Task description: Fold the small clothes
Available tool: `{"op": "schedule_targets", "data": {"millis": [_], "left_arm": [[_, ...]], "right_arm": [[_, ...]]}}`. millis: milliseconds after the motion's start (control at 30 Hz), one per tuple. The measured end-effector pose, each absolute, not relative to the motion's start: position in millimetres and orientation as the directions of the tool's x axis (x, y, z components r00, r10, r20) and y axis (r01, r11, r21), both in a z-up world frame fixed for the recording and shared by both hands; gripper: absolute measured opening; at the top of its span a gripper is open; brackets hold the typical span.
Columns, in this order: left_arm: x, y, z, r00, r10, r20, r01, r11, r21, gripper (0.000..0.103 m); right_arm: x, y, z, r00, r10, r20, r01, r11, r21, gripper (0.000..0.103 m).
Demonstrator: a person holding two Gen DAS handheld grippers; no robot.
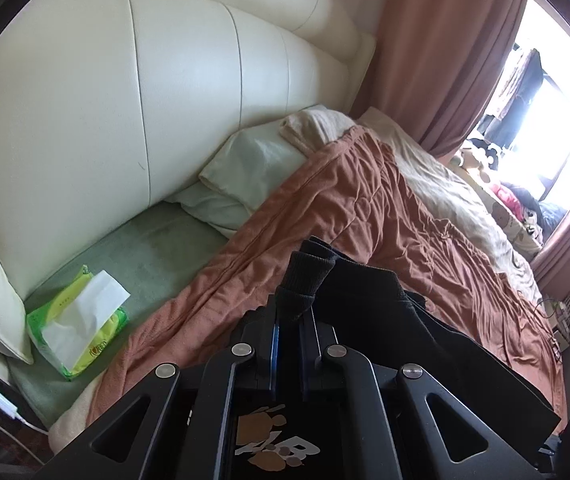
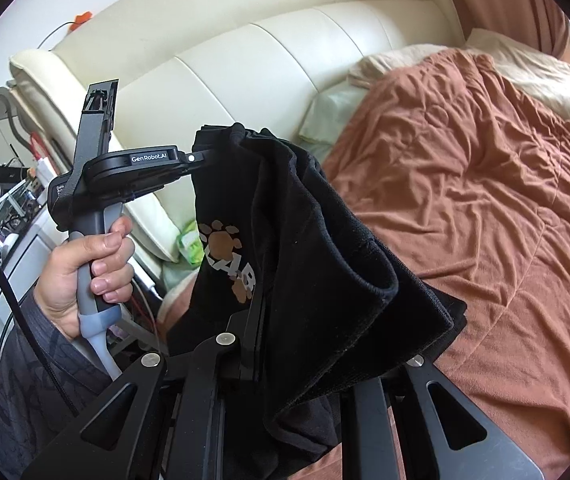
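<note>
— What's the garment?

— A small black top, soft knit, with a ribbed cuff and a print of tan paw marks and pale letters on the front.

— Is it lying flat?

— No. It hangs in the air above the near edge of the rust-brown bedspread, bunched and draped in loose folds, not yet folded.

— How is it held?

— One ribbed end is pinched at the top, the fabric slopes down from there, and a lower part is caught too. An opening gapes along the right side.
</note>
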State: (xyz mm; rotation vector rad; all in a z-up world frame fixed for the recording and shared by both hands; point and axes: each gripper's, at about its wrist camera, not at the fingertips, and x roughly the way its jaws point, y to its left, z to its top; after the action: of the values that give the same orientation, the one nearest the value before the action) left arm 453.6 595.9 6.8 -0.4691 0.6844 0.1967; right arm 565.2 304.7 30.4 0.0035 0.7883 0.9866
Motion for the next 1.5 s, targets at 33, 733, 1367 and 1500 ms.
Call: {"op": "schedule_targets", "data": {"millis": [33,733,1367,1500], "left_arm": [[459.0,596.7,0.9,0.753,0.024,-0.658,-0.331,0.878,-0.346,0.007],[472.6,586.3,-81.3,0.627,0.060,-0.777,-0.409,0.874,-0.263,0.047],[367.2,476.5,-2.6,0.698,0.087,-0.711,-0.328,0.921,-0.209,0.103],[343.8,448.4,13.4,0.694,0.099,-0.713,-0.330,0.924,-0.192,0.103]], "right_arm": [[571.6,307.1,25.0,0.298,0.745,-0.596,-0.740,0.575,0.349,0.011],[659.6,274.3,-81.8,0.366,0.504,-0.782,-0.467,0.826,0.314,0.048],[559.8,177.5,28.5,0.447,0.545,-0.710,-0.588,0.777,0.226,0.103],[531.6,151.5,46.6,0.442,0.561,-0.700,-0.611,0.760,0.222,0.103]]}}
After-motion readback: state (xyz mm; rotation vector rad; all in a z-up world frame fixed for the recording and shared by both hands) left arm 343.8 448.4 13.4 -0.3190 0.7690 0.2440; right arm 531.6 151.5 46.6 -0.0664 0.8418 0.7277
